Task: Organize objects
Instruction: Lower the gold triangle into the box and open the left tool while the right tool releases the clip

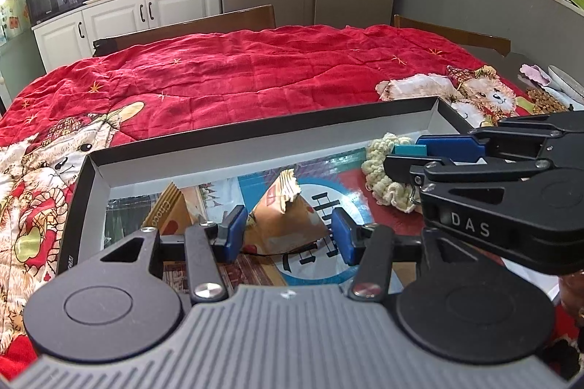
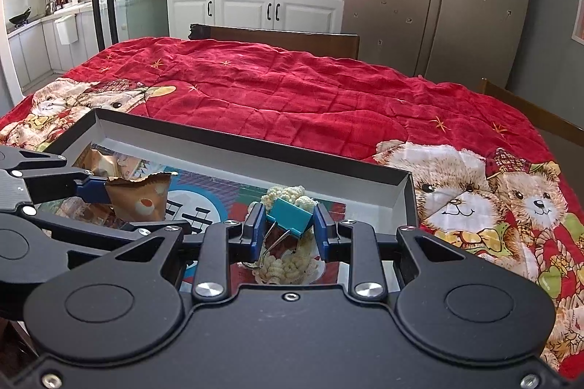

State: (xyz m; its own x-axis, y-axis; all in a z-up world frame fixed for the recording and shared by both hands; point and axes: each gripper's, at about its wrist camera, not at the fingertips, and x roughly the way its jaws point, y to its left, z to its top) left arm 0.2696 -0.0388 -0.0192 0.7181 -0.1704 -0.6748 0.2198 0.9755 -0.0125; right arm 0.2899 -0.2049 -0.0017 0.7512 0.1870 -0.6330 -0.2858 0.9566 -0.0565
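Note:
A shallow black box lid (image 1: 255, 130) with a white inner wall lies on the red quilt; it also shows in the right wrist view (image 2: 226, 137). My left gripper (image 1: 288, 235) is shut on a torn brown snack packet (image 1: 288, 217) inside the box, which also shows in the right wrist view (image 2: 140, 197). My right gripper (image 2: 288, 235) is shut on a teal binder clip (image 2: 290, 212), held above a cream crocheted piece (image 2: 284, 266). In the left wrist view the right gripper (image 1: 408, 155) comes in from the right with the clip (image 1: 410, 150) over the crocheted piece (image 1: 383, 170).
A second brown packet (image 1: 171, 210) lies in the box's left part. The red teddy-bear quilt (image 1: 237, 79) covers the table. Wooden chairs (image 1: 189, 27) stand behind it. Plates and snacks (image 1: 551, 86) sit at the far right edge.

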